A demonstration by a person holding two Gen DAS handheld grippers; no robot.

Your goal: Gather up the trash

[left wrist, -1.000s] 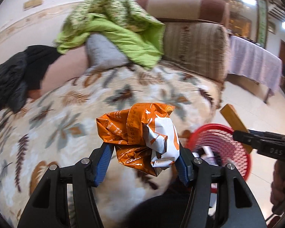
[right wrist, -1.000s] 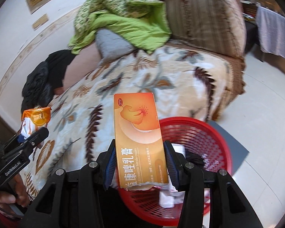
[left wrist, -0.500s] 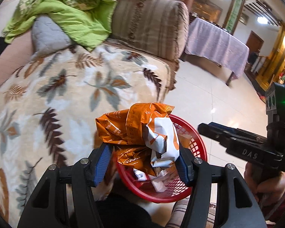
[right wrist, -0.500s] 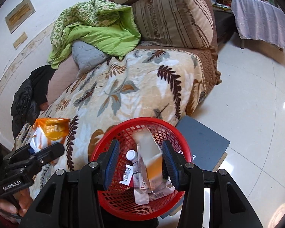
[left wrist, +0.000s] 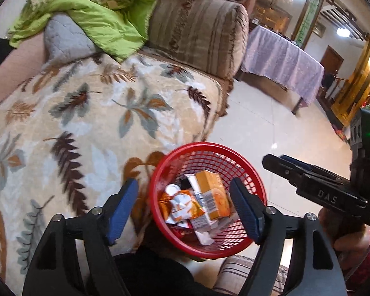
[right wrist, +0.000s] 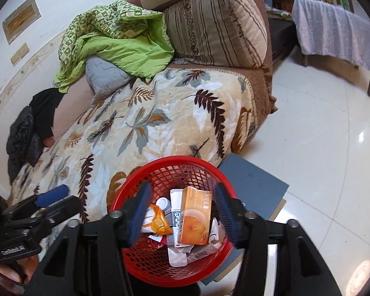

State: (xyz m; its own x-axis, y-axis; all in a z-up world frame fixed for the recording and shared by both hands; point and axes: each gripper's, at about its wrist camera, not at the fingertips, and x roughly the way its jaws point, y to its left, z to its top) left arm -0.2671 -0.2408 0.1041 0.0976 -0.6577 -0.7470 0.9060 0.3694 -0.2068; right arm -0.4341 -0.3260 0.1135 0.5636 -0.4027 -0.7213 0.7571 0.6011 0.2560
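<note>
A red mesh basket (left wrist: 204, 145) (right wrist: 175, 159) stands on the floor at the front edge of the sofa, holding several pieces of trash. A crumpled orange wrapper (left wrist: 182, 204) (right wrist: 159, 219) and an orange medicine box (left wrist: 213, 197) (right wrist: 194, 219) lie inside it. My left gripper (left wrist: 182, 185) hangs over the basket with its jaws opening and nothing between them. My right gripper (right wrist: 182, 187) is also above the basket, jaws opening and empty. Each shows in the other's view: the right gripper (left wrist: 276, 160) at the right, the left gripper (right wrist: 70, 197) at the lower left.
The sofa carries a leaf-patterned blanket (right wrist: 160, 123), a green quilt (right wrist: 125, 44), a striped cushion (right wrist: 214, 22) and a black jacket (right wrist: 24, 133). A grey flat board (right wrist: 251, 185) lies under the basket. Shiny tile floor (right wrist: 320, 135) stretches right to a cloth-covered table (right wrist: 338, 29).
Both grippers swung from over the sofa to above the basket. The right one released the orange box, then the left released the wrapper; both items now lie in the basket and both jaws stand wider.
</note>
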